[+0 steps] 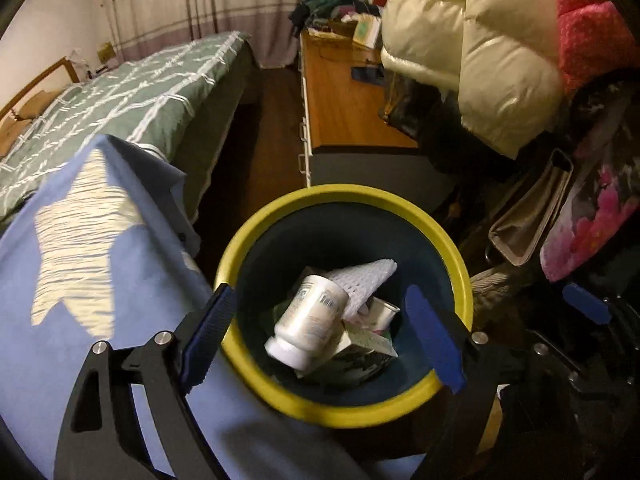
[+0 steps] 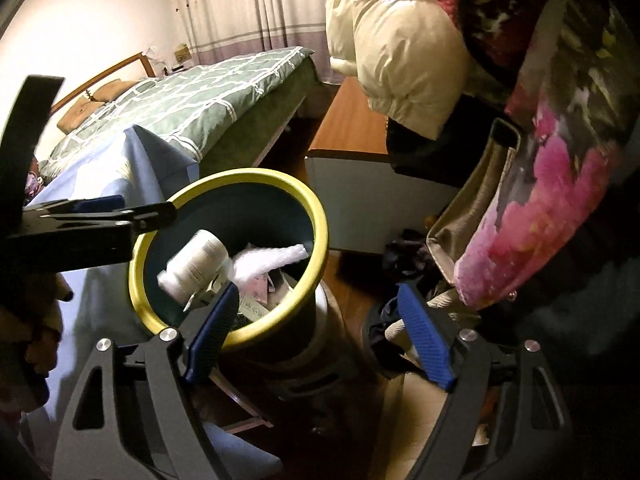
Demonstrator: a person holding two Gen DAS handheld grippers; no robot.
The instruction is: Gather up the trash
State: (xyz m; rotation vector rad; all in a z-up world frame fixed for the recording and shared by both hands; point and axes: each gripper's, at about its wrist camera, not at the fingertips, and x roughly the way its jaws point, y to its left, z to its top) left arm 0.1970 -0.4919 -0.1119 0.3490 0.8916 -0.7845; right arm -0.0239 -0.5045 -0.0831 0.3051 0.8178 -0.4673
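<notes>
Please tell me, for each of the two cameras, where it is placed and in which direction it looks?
Left wrist: sits on the left gripper, looks steeply down into the yellow-rimmed trash bin; both blue fingers show, spread open.
Right wrist: sits on the right gripper, beside the bin, facing the bed; its open fingers show, and the left gripper reaches in over the rim.
Shared: the bin, the white bottle inside, the bed, the cream puffer jacket.

The white bottle (image 1: 308,320) hides most trash beneath; its label print is unreadable.
</notes>
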